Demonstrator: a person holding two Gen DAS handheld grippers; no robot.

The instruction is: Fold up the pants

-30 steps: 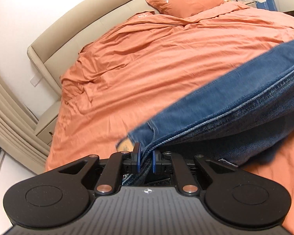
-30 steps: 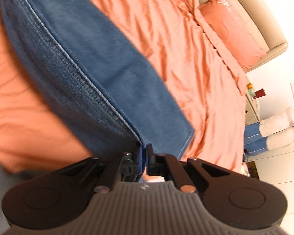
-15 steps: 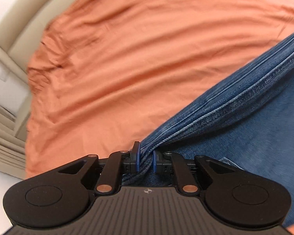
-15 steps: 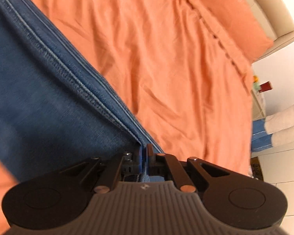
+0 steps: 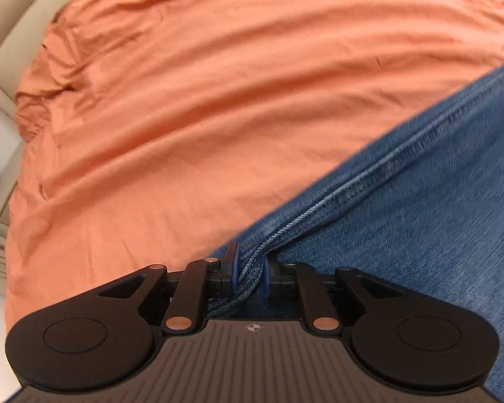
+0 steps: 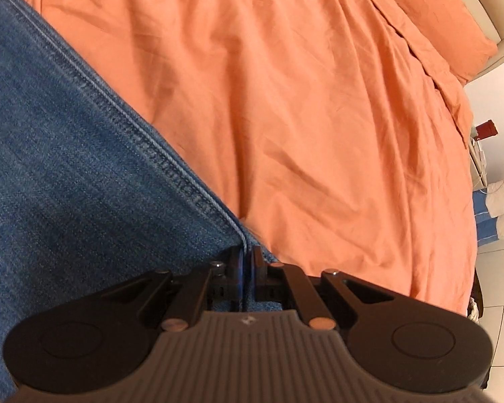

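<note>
No readable text

Nothing legible showed; only a small round emblem (image 5: pixel 252 327) marked the gripper's ridged housing, wordless.

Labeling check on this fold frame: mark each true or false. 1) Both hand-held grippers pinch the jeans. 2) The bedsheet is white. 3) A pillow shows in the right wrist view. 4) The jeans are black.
1) True: the left hand-held gripper and the right hand-held gripper each clamp an edge of the jeans.
2) False: the bedsheet is orange.
3) True: an orange pillow lies at top right.
4) False: they are blue denim.
</note>
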